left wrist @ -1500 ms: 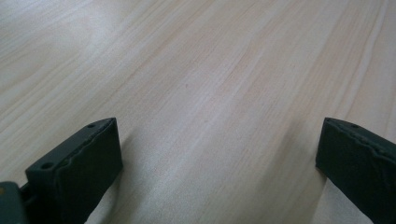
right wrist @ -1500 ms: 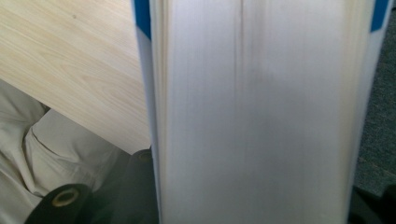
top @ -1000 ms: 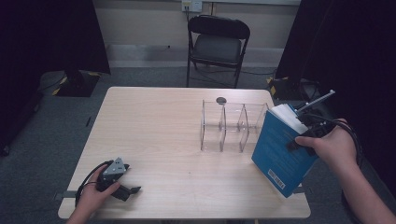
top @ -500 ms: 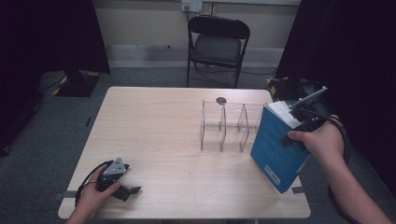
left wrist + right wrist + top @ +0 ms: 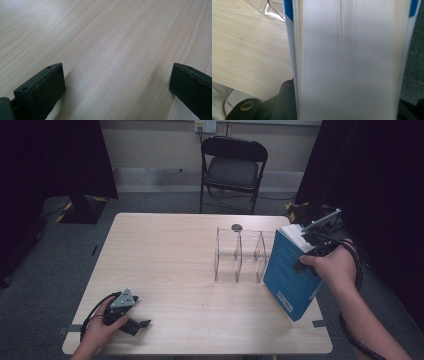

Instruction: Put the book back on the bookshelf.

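A thick blue book [image 5: 287, 272] with white page edges hangs tilted over the table's right end, its lower corner close to the tabletop. My right gripper [image 5: 306, 251] is shut on the book from its upper right side. In the right gripper view the book's page block [image 5: 352, 60] stands between the jaws. The book's left cover is just right of a clear acrylic rack [image 5: 239, 255] with upright dividers. At the front left corner my left gripper [image 5: 136, 324] lies on the table in the person's hand. Its jaws stand open over bare wood [image 5: 117, 85].
The light wooden table [image 5: 165, 250] has a small dark round thing [image 5: 236, 227] just behind the rack. A black folding chair [image 5: 232, 170] stands beyond the far edge. A strip of tape [image 5: 319, 323] marks the front right corner.
The right hand has carried the book a little left, closer to the rack, and the book now stands somewhat more upright. The left gripper has not moved.
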A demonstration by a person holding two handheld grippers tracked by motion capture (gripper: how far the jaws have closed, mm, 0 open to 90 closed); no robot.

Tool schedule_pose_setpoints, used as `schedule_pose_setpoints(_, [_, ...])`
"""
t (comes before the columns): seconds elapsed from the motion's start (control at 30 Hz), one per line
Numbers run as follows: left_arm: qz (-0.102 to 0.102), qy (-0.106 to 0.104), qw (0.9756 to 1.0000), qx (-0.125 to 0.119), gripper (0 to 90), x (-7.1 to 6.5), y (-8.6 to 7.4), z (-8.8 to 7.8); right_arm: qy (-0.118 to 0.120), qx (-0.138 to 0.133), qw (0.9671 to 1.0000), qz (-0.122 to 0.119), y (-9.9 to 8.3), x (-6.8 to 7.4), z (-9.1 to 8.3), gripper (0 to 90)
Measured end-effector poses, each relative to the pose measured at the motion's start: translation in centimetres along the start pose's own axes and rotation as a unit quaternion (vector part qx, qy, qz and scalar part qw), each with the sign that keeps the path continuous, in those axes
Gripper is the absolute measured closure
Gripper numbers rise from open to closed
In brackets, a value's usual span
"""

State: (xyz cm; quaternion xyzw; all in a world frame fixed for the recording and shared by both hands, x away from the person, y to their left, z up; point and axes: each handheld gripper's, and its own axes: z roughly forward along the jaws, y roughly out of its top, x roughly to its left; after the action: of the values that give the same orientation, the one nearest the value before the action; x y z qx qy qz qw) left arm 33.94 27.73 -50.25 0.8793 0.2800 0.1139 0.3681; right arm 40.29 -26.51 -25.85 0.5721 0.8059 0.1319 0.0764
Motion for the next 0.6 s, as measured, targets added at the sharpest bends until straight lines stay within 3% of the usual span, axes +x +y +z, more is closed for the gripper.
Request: schedule_pose_setpoints(0.6, [0.001,-0.003,1.0,0.001,0.0,-0.13,0.0,-0.01,-0.01,-0.008,0.9998,0.016,0.9,-0.19,0.63,61.8])
